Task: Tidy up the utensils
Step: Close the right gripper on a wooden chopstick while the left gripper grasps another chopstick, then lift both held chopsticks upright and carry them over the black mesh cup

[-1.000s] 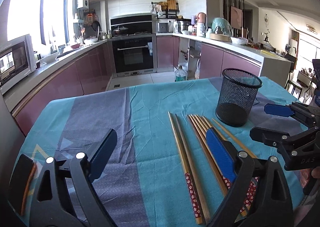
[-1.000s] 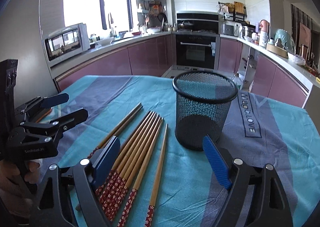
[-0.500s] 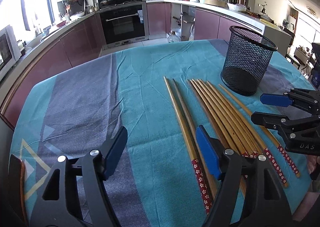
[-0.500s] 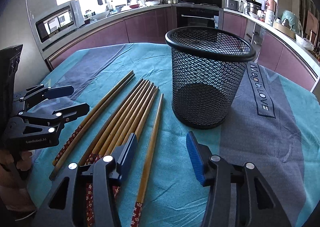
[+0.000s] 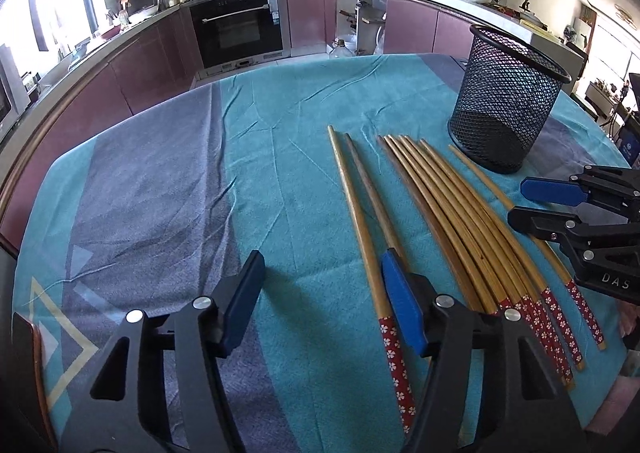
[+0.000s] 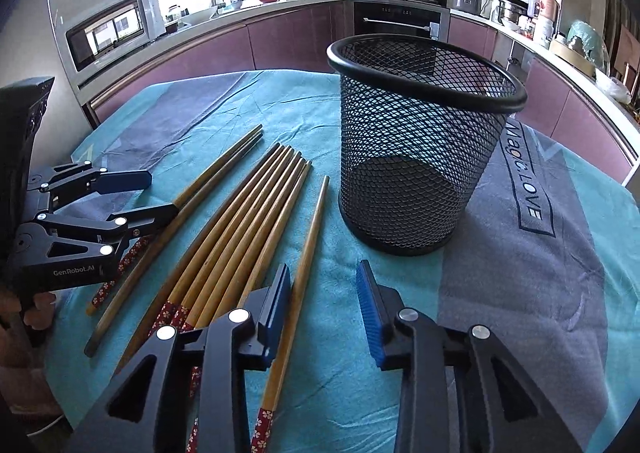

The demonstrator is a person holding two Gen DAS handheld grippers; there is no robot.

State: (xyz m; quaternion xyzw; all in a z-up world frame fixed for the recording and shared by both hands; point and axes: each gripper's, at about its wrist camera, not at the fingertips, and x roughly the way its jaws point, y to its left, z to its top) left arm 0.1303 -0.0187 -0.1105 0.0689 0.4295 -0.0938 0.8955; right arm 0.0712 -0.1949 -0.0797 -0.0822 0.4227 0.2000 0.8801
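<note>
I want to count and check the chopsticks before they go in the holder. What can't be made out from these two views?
- Left wrist view: the left gripper covers the handle of the second chopstick.
- Right wrist view: the right gripper hides the bundle's patterned ends, so no firm count.
- Single chopstick: its end is cut off by the bottom edge.
- Mesh holder: nothing visible inside.

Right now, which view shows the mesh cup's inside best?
The right wrist view: the mesh cup stands close and central, its rim and empty bottom visible. The left wrist view shows it smaller, near the right edge, its inside seen only through the mesh.
</note>
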